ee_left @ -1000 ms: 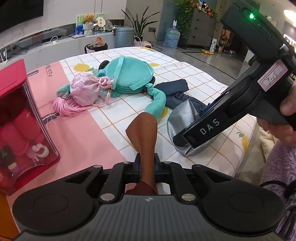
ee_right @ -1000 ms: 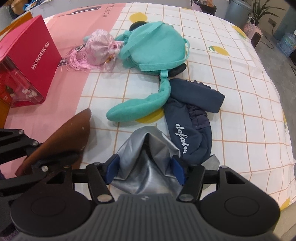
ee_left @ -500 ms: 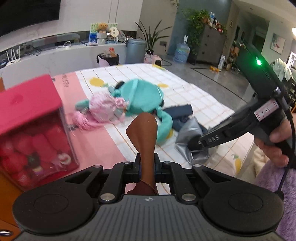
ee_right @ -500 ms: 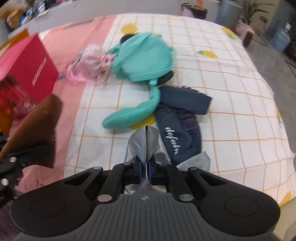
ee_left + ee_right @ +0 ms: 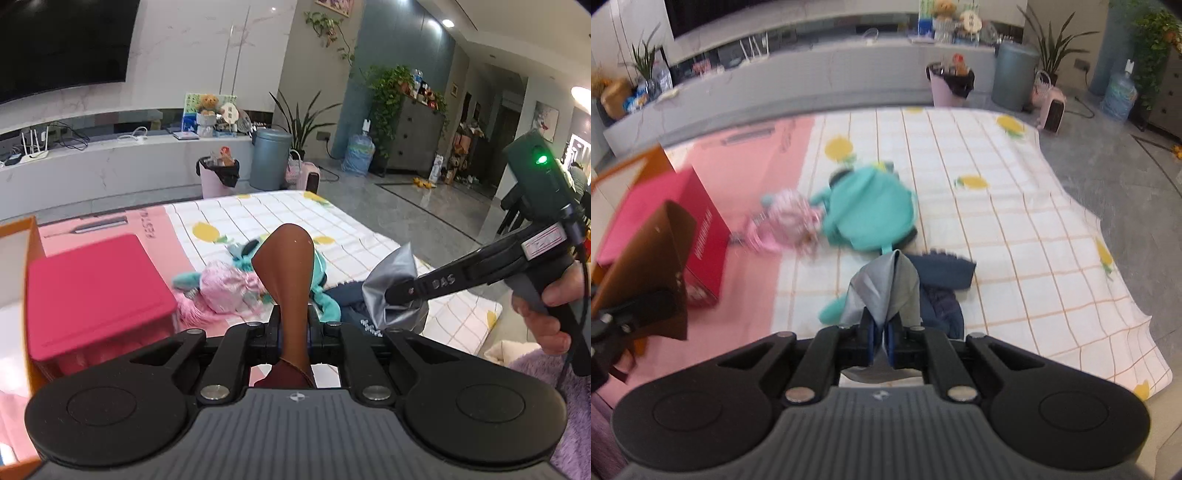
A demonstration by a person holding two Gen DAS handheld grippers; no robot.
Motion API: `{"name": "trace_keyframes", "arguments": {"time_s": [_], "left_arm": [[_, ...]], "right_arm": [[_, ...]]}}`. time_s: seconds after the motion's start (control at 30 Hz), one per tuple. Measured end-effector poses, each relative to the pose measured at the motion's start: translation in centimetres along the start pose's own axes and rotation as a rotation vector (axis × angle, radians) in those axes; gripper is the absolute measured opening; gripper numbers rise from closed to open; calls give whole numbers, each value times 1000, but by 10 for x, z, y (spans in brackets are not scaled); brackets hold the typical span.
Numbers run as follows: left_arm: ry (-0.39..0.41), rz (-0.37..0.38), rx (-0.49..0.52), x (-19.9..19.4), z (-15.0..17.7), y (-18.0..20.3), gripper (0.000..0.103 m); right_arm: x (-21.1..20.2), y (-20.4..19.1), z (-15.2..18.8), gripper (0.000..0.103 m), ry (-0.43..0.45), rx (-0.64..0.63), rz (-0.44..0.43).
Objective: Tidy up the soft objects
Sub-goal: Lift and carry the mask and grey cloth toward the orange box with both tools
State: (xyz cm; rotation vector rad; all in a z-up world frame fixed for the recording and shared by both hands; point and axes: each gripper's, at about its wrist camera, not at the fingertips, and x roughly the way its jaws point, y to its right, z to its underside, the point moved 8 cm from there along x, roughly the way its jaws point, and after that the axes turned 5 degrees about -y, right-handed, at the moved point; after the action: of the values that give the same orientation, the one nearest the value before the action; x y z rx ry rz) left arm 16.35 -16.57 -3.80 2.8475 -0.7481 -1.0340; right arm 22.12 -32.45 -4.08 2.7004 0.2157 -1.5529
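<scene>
My left gripper (image 5: 294, 328) is shut on a brown soft piece (image 5: 290, 266) that stands up between its jaws; the piece also shows at the left of the right wrist view (image 5: 653, 254). My right gripper (image 5: 881, 338) is shut on a silver-grey cloth (image 5: 886, 291) and holds it above the bed; the cloth also shows in the left wrist view (image 5: 391, 280). On the checked sheet (image 5: 1015, 206) lie a teal plush bag (image 5: 871, 214), a pink tasselled pouch (image 5: 786, 218) and a navy cap (image 5: 942, 295).
A red box (image 5: 92, 288) stands on the pink part of the bed at the left, with an orange box (image 5: 18, 240) behind it. A grey bin (image 5: 269, 158), a pink waste bin (image 5: 218, 177) and a low white cabinet (image 5: 110, 166) lie beyond the bed.
The right gripper has shut on the silver-grey cloth and lifted it off the bed. Both grippers have risen and pulled back, with the brown piece still in the left one.
</scene>
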Motion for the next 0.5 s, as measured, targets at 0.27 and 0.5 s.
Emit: {"name": "trace_keyframes", "arguments": {"time_s": [0.27,0.5], "left_arm": [[-16,-41,13,-14,-41,-15,11],[-8,-164,-14,-20,-90,-66,11]], "right_arm": [[-42,-28,-54,4,107,-43,26],[-41,-50,-128,4,127,-11,39]]}}
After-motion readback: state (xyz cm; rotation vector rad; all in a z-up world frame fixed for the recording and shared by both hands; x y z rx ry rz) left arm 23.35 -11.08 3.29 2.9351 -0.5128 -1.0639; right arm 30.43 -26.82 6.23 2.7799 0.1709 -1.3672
